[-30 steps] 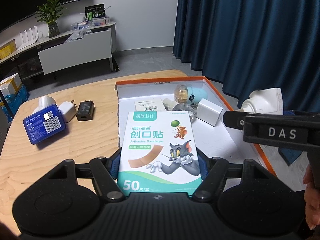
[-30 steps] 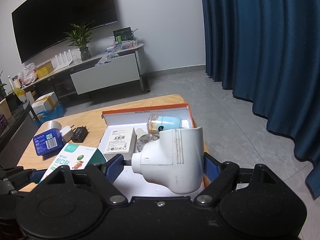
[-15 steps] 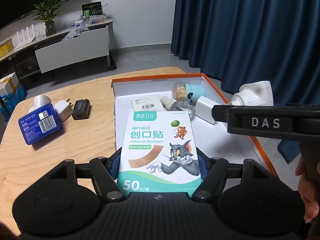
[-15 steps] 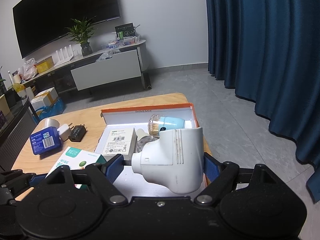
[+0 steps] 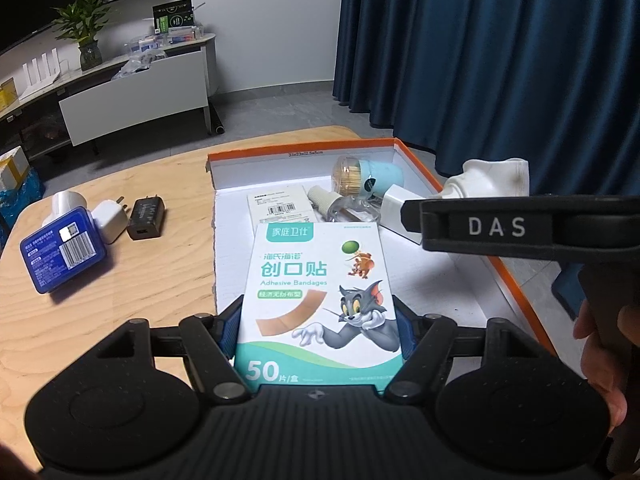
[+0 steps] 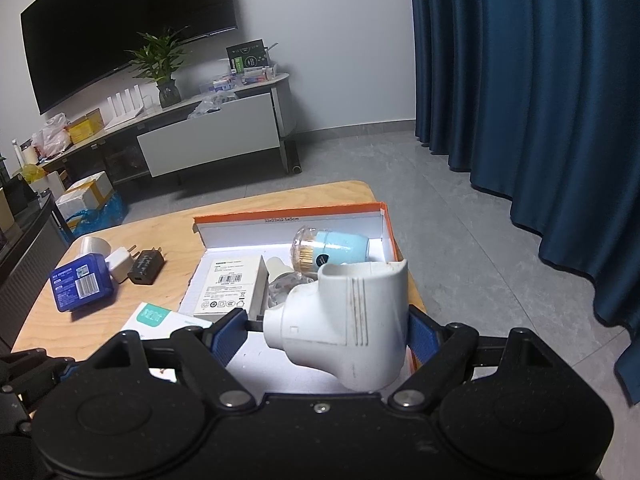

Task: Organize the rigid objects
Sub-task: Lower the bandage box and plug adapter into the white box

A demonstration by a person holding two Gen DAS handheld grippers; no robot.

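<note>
My left gripper is shut on a green-and-white adhesive bandage box, held over the near part of the orange-rimmed white box. My right gripper is shut on a white plastic plug-in device, held above the same box; the device also shows in the left wrist view. Inside the box lie a toothpick jar with a blue lid, a small glass bottle, a flat white carton and a white cube.
On the wooden table left of the box lie a blue case, a white roll, a white charger and a black charger. Blue curtains hang to the right. A TV cabinet stands behind.
Both grippers have moved slightly forward and left over the box, each still holding its object. The right gripper now crosses further into the left wrist view.
</note>
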